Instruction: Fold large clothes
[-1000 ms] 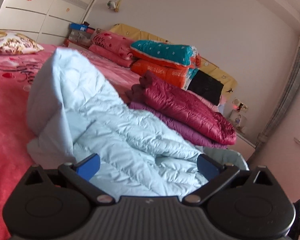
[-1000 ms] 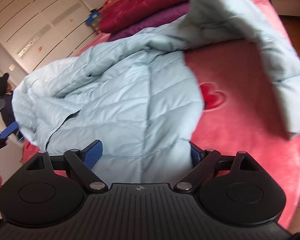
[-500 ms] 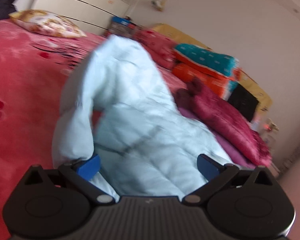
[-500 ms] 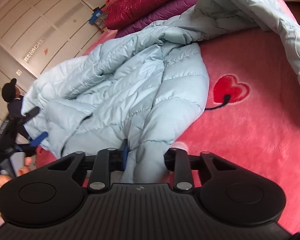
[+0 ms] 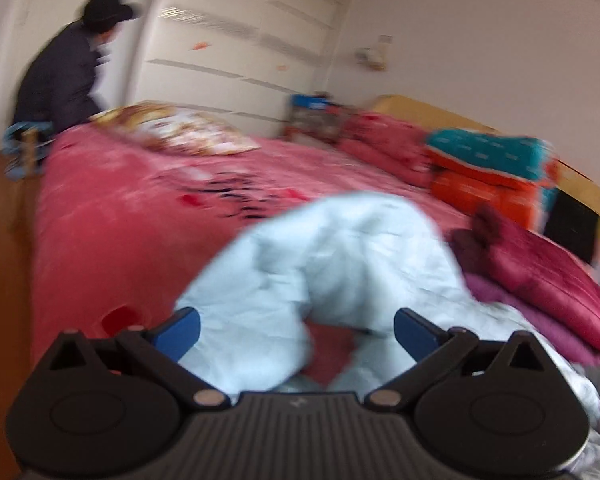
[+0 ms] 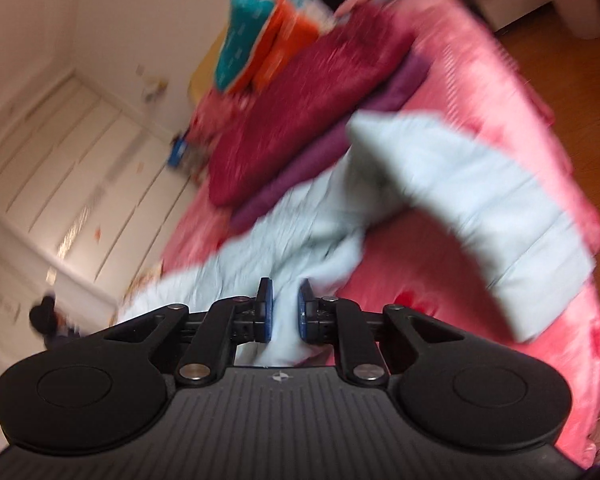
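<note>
A large pale blue quilted jacket (image 5: 340, 264) lies crumpled on the pink bed (image 5: 132, 216). My left gripper (image 5: 296, 330) is open, its blue pads either side of a jacket fold, not closed on it. In the right wrist view the jacket (image 6: 460, 192) stretches away, one sleeve raised. My right gripper (image 6: 284, 308) is shut on a bunch of the jacket's fabric and holds it above the bed (image 6: 420, 264). Both views are blurred by motion.
Folded maroon and purple jackets (image 5: 548, 280) lie stacked at the right, with orange and teal bedding (image 5: 492, 172) behind. A patterned pillow (image 5: 176, 132) lies far left. A person in dark clothes (image 5: 64, 76) stands by the white wardrobe (image 5: 236, 40). Wooden floor (image 6: 572, 92) borders the bed.
My right gripper closed on the jacket's fabric and lifted it. My left gripper stayed open and swung left, bringing the wardrobe and the person into view.
</note>
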Motion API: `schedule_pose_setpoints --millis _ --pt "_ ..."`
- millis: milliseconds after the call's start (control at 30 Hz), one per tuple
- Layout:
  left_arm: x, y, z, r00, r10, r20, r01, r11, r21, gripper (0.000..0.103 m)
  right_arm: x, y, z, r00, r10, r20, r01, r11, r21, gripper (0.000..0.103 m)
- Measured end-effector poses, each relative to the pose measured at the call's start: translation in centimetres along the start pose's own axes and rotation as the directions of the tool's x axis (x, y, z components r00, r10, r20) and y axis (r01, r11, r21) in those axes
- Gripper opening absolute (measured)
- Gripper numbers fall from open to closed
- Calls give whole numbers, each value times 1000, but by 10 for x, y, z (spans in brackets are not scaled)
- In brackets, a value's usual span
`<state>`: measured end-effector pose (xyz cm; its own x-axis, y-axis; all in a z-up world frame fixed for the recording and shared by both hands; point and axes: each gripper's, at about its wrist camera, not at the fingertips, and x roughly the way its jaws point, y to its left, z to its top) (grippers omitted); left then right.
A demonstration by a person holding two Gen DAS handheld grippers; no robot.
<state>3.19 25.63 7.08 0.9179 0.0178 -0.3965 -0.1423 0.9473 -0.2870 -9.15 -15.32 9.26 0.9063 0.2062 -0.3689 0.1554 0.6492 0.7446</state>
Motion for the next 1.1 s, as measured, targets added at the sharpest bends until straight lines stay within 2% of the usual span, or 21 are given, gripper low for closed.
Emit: schedule_pose_setpoints --millis 100,200,233,267,333,467,567,733,833,900,933,967,1000,1033,1067,1100 --pt "-3 -12 -1 987 -157 -18 158 986 47 102 -1 -2 1 997 -77 28 79 995 -60 15" --pt "2 -22 -8 972 -226 -67 231 968 93 102 8 -10 -8 995 -96 -24 94 993 -74 29" --pt "5 -24 -10 972 -218 -83 227 967 113 102 11 -16 -10 993 -102 -56 97 993 -72 52" --pt "8 -25 -12 975 -204 -91 215 968 129 102 12 -21 -13 991 -107 -79 102 993 -66 83" --pt "13 -23 -14 980 -173 -98 186 972 143 102 13 -29 -18 990 -103 -100 98 993 -59 98" --pt "30 -7 -11 968 -200 -149 211 976 62 102 29 -36 -28 980 -114 -162 102 992 -77 98" --pt "42 -6 -15 956 -220 -195 233 971 46 102 42 -39 -33 971 -122 -204 105 990 -89 99" --pt "51 -17 -22 891 -343 -299 362 932 10 99 64 -35 -51 954 -133 -268 89 981 -171 103" --pt "47 -28 -29 853 -393 -343 424 905 18 85 75 -27 -57 951 -119 -286 62 977 -202 103" --pt "45 -33 -33 831 -423 -362 454 891 2 70 83 -21 -63 948 -88 -306 21 976 -217 103" --pt "44 -35 -35 814 -443 -375 471 882 -19 59 86 -17 -66 947 -89 -310 12 971 -241 103" --pt "42 -38 -37 805 -454 -382 481 876 -29 50 91 -11 -70 945 -100 -312 12 962 -272 95" --pt "39 -41 -39 800 -458 -386 485 874 -31 47 95 -6 -74 942 -112 -316 13 954 -301 89" --pt "37 -45 -41 800 -456 -390 485 874 -27 41 99 -3 -76 941 -122 -315 16 948 -319 78" --pt "33 -48 -42 798 -454 -395 485 874 -25 34 100 -1 -77 942 -125 -313 18 946 -323 60" --pt "28 -50 -44 796 -456 -399 487 873 -25 31 100 0 -78 942 -119 -315 17 951 -310 49"
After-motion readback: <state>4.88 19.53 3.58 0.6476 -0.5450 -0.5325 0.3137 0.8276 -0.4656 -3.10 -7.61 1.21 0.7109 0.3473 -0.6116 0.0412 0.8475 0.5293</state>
